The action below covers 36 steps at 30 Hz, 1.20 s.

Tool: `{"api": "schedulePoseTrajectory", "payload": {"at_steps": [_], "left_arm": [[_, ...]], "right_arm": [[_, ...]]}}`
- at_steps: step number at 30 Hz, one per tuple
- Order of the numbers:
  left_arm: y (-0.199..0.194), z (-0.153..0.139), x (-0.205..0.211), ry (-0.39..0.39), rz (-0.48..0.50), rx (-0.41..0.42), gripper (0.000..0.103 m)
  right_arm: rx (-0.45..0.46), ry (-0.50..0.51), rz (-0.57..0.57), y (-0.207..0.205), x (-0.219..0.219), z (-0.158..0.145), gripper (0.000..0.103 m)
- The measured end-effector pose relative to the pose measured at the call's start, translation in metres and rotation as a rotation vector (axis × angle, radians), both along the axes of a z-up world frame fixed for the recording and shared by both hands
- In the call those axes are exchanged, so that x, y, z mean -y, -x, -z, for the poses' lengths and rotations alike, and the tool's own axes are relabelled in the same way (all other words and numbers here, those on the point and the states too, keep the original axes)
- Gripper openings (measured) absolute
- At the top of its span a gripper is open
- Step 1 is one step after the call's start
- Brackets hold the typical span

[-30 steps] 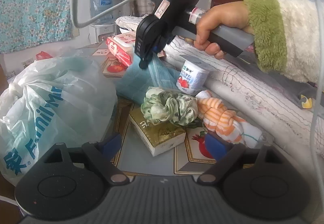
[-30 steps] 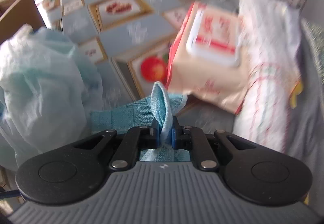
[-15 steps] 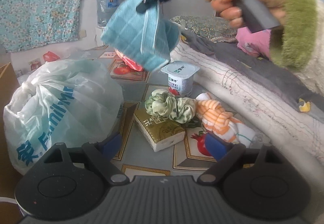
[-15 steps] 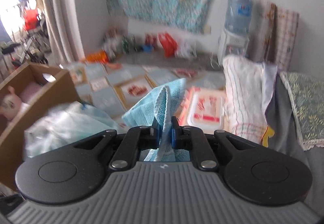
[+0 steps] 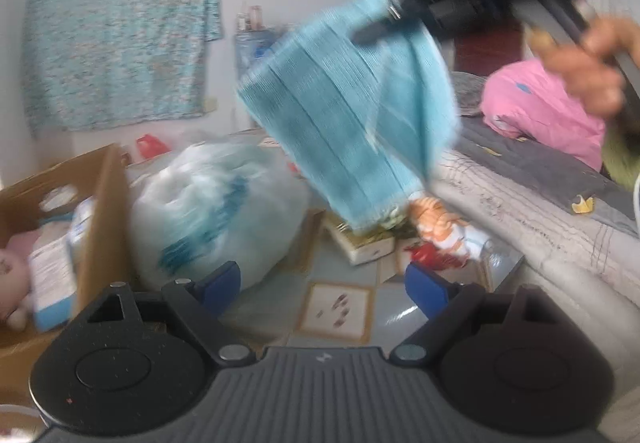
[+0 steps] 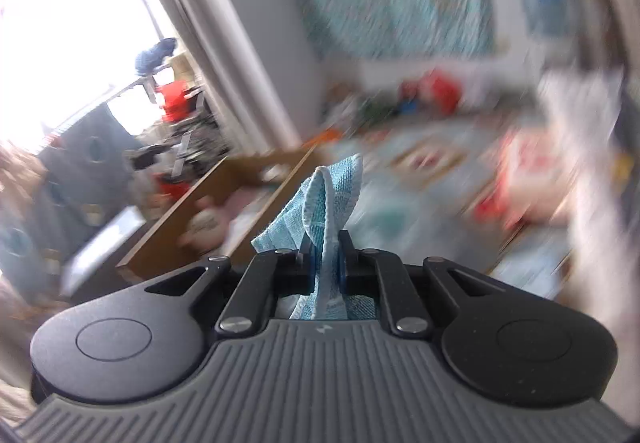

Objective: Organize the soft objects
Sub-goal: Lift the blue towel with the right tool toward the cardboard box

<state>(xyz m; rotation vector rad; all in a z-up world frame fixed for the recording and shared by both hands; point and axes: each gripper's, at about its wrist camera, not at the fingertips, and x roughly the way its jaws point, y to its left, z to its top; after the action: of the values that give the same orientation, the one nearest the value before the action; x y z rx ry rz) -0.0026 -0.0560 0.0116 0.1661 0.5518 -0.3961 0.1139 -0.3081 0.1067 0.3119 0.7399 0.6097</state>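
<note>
Hanging in mid-air, a light-blue ribbed cotton cloth [image 5: 352, 115] droops from the right gripper [image 6: 323, 263], whose blue pads are clamped tight on a bunched fold of it. Seen from the left wrist cam, that black tool sits at upper right w/ a bare hand [image 5: 588, 63] round its handle; the cloth dangles above the floor clutter, touching nothing below.

Left gripper [image 5: 320, 283] is low in the foreground, blue-tipped fingers [image 5: 222, 279] spread wide apart, nothing btwn them.

Under the cloth, on the patterned tile floor [image 5: 340, 307]: a crumpled white plastic bag w/ teal lettering [image 5: 216, 211], a small green-and-gold carton [image 5: 364, 243], and an orange-and-white striped knotted sock [image 5: 444, 223] just beside it. At left stands an open brown cardboard box [image 5: 102, 211] w/ a pale pink plush toy [image 5: 12, 275] and a white-blue packet [image 5: 52, 275] inside. At right, a quilted grey-white mattress edge [image 5: 540, 211] w/ a pink bundle [image 5: 540, 111] on top. Teal floral fabric [image 5: 120, 35] hangs on the back wall. Both views are blurry.
</note>
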Motion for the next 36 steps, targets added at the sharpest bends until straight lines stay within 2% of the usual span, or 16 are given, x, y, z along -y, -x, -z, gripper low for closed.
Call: {"api": "schedulePoseTrajectory", "payload": {"at_steps": [3, 6, 8, 11, 14, 18, 22, 27, 33, 36], "left_arm": [[0.011, 0.005, -0.02, 0.01, -0.027, -0.031, 0.092], [0.012, 0.014, -0.028, 0.011, -0.052, -0.072, 0.091], [0.008, 0.02, -0.028, 0.022, -0.06, -0.082, 0.09], [-0.002, 0.032, -0.022, 0.022, -0.095, -0.076, 0.076], [-0.011, 0.044, -0.01, -0.009, -0.098, -0.076, 0.07], [-0.025, 0.061, 0.007, -0.057, -0.081, -0.095, 0.058], [-0.036, 0.073, 0.011, -0.066, -0.07, -0.136, 0.046], [-0.046, 0.079, 0.008, -0.049, -0.076, -0.163, 0.043], [-0.065, 0.077, 0.013, -0.04, -0.092, -0.142, 0.043], [-0.07, 0.081, 0.018, -0.053, -0.089, -0.138, 0.043]], "right_arm": [[-0.135, -0.062, -0.007, 0.008, -0.007, 0.04, 0.009], [-0.288, -0.068, 0.033, 0.006, -0.014, 0.094, 0.009], [-0.352, -0.05, 0.065, 0.005, -0.018, 0.125, 0.009], [-0.378, -0.002, 0.115, 0.006, -0.019, 0.148, 0.009], [-0.367, -0.008, 0.117, 0.012, -0.019, 0.145, 0.01], [-0.342, -0.011, 0.099, 0.01, -0.021, 0.136, 0.012], [-0.358, -0.052, 0.083, 0.002, -0.022, 0.136, 0.012], [-0.385, -0.103, 0.06, 0.004, -0.033, 0.141, 0.012], [-0.348, -0.087, 0.104, -0.009, -0.036, 0.137, 0.013], [-0.364, -0.116, 0.074, -0.011, -0.042, 0.14, 0.013]]}}
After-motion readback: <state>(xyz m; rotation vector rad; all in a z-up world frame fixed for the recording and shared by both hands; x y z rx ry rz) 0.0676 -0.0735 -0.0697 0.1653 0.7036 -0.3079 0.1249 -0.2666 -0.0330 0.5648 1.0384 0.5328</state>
